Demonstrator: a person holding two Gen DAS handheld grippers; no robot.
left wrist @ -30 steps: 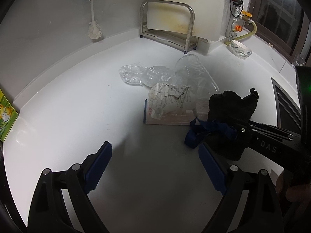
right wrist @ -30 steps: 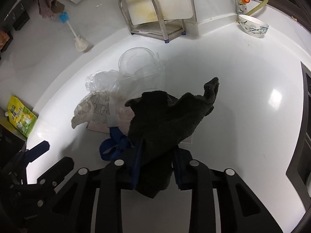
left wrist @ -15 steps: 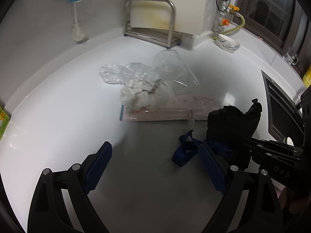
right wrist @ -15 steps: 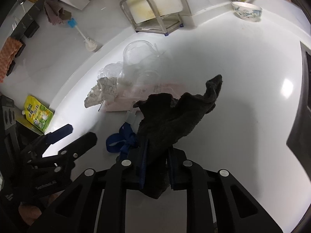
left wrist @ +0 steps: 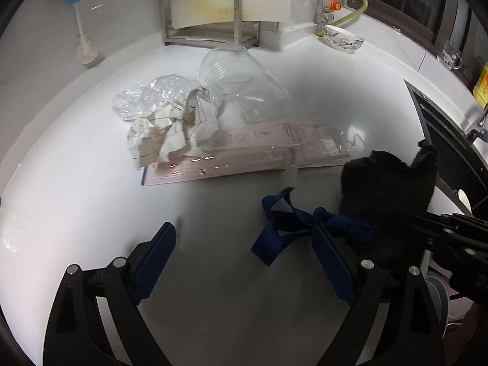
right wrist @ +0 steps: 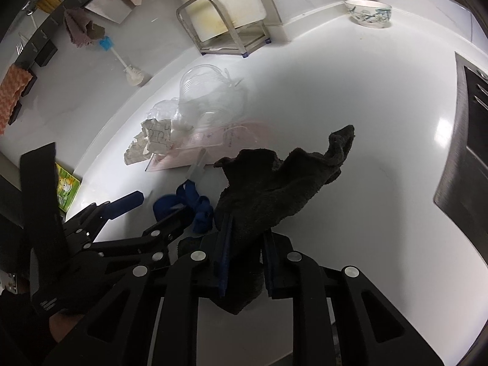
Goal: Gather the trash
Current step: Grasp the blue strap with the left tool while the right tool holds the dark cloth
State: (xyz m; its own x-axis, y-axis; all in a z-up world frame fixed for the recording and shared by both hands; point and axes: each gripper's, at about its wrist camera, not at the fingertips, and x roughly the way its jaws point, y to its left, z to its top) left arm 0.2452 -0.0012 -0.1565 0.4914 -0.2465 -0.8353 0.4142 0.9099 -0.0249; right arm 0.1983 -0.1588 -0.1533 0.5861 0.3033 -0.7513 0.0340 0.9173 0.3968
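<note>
A trash pile lies on the white counter [left wrist: 91, 201]: crumpled paper [left wrist: 170, 134], crinkled clear plastic [left wrist: 152, 97], a clear plastic cup [left wrist: 244, 82] on its side and a flat pink packet [left wrist: 268, 149]. A blue ribbon [left wrist: 292, 225] lies in front of the pile. My left gripper [left wrist: 244, 250] is open just above the counter, its right fingertip beside the ribbon. My right gripper [right wrist: 245, 244] is shut on a black cloth [right wrist: 283, 177], held above the counter to the right of the ribbon [right wrist: 189, 204]. The pile also shows in the right wrist view [right wrist: 183, 134].
A metal rack [left wrist: 207, 9] with a cutting board stands at the back wall. A dish brush [left wrist: 82, 42] leans at the back left. A patterned bowl [left wrist: 343, 38] sits at the back right. A dark sink [left wrist: 448, 152] borders the counter on the right.
Both grippers have drawn back toward the counter's front and swung right. The left gripper now sits close to the blue ribbon. The right keeps its hold on the black cloth.
</note>
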